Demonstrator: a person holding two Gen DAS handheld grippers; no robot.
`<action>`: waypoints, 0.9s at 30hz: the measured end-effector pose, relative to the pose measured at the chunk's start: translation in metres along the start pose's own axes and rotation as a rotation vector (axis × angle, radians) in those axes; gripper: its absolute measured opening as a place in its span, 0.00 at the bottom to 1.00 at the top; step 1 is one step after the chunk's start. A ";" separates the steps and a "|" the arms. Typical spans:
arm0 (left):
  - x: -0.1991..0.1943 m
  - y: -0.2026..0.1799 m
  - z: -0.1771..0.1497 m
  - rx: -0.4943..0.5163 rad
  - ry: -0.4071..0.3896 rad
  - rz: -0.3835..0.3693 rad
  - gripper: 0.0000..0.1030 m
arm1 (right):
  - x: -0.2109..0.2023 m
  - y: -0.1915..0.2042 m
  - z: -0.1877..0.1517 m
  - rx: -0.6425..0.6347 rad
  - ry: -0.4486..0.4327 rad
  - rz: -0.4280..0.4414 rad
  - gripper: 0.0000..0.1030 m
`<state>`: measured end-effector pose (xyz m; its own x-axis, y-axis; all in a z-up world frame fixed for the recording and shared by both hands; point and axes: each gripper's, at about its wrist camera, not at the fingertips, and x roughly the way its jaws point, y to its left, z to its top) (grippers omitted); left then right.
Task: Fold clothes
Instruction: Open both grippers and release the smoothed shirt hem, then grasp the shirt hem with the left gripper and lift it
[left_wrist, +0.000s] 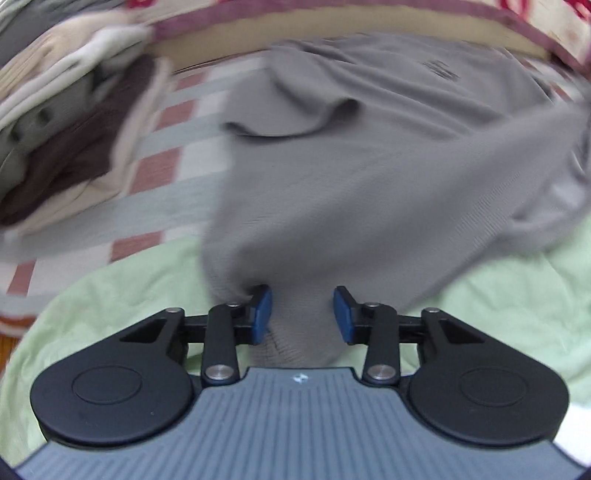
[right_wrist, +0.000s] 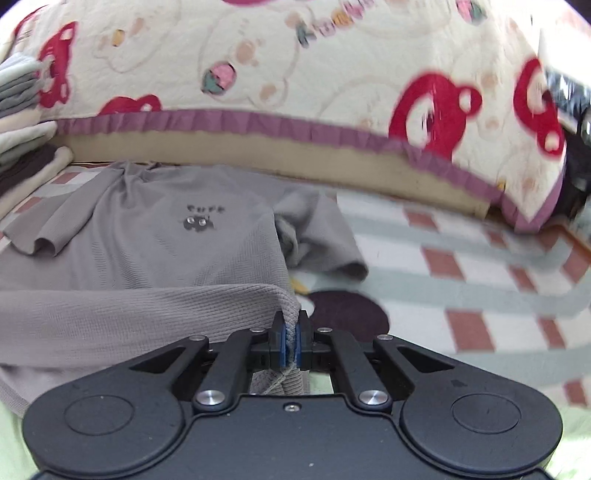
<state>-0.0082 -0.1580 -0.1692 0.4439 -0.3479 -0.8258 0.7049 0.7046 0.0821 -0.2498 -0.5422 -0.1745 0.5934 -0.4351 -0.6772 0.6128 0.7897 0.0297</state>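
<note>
A grey T-shirt (left_wrist: 369, 155) with a small dark print lies on a checked bedspread, its lower part lifted toward me. My left gripper (left_wrist: 302, 314) is open, its blue pads (left_wrist: 263, 310) apart with the shirt's hem bunched between them and lying against the left pad. In the right wrist view the same grey T-shirt (right_wrist: 155, 240) lies chest up with the dark print showing. My right gripper (right_wrist: 290, 343) is shut on the shirt's bottom hem corner, the ribbed cloth pinched between the blue pads (right_wrist: 283, 345) and pulled up off the bed.
A stack of folded clothes (left_wrist: 74, 129) in beige, brown and grey sits at the left. A quilt (right_wrist: 295, 66) with red bear prints and a purple edge rises behind the shirt. A light green cloth (left_wrist: 129, 280) lies under the grippers. The checked bedspread (right_wrist: 461, 277) stretches right.
</note>
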 end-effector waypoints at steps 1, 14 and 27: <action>0.000 0.008 0.000 -0.046 -0.002 0.000 0.36 | 0.003 -0.004 0.003 0.037 0.021 0.017 0.05; -0.015 0.042 -0.011 -0.234 0.026 -0.140 0.53 | 0.003 -0.013 -0.020 0.136 0.144 0.134 0.28; -0.037 0.075 -0.011 -0.439 -0.161 -0.157 0.05 | 0.017 -0.019 -0.032 0.208 0.145 0.124 0.43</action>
<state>0.0222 -0.0859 -0.1390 0.4552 -0.5374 -0.7099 0.4860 0.8180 -0.3076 -0.2680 -0.5505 -0.2100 0.5987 -0.2622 -0.7569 0.6430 0.7208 0.2589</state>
